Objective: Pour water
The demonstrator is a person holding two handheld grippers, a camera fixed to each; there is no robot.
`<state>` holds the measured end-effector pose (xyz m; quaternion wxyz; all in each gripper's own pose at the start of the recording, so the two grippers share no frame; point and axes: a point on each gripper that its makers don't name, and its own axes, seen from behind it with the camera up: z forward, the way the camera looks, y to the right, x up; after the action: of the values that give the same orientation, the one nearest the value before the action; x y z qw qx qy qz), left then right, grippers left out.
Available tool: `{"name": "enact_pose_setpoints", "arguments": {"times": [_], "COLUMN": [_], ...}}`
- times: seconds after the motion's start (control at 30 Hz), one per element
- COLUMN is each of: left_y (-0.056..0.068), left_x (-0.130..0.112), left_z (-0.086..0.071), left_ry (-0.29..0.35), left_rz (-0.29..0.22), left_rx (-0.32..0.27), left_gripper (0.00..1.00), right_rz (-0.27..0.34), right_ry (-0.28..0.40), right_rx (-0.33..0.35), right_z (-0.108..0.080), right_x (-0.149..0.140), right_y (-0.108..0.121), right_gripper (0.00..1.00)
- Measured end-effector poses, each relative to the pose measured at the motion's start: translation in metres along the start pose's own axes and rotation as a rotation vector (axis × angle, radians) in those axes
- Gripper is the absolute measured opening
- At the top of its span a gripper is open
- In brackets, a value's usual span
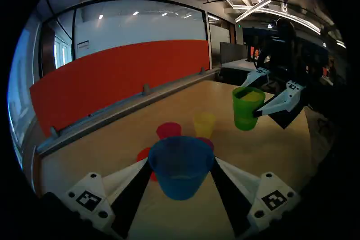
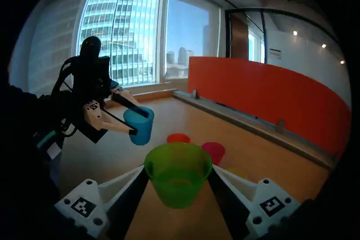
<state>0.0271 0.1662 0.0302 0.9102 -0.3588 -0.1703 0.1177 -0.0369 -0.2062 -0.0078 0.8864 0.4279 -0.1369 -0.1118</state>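
My left gripper is shut on a blue cup, held upright above the wooden table; a little liquid shows at the cup's bottom. Farther off to the right, my right gripper grips a green cup. In the right gripper view that green cup sits upright between my right gripper's fingers, with liquid low inside. The left gripper with the blue cup hangs off to the left, above the table.
Small cups stand on the table between the grippers: a red one, a yellow one, an orange one and a pink one. An orange partition with a metal rail runs along the table's far edge.
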Motion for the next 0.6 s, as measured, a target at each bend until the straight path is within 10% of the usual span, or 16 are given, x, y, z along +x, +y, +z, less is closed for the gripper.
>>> {"name": "enact_pose_setpoints", "arguments": {"times": [0.6], "left_y": [0.004], "left_x": [-0.053], "left_z": [0.026], "left_ry": [-0.194], "left_rz": [0.072], "left_rx": [-0.046], "left_gripper": [0.88], "right_rz": [-0.004], "right_ry": [-0.145], "right_rx": [0.032], "right_z": [0.016], "right_x": [-0.040], "right_y": [0.002], "right_gripper": [0.90]}}
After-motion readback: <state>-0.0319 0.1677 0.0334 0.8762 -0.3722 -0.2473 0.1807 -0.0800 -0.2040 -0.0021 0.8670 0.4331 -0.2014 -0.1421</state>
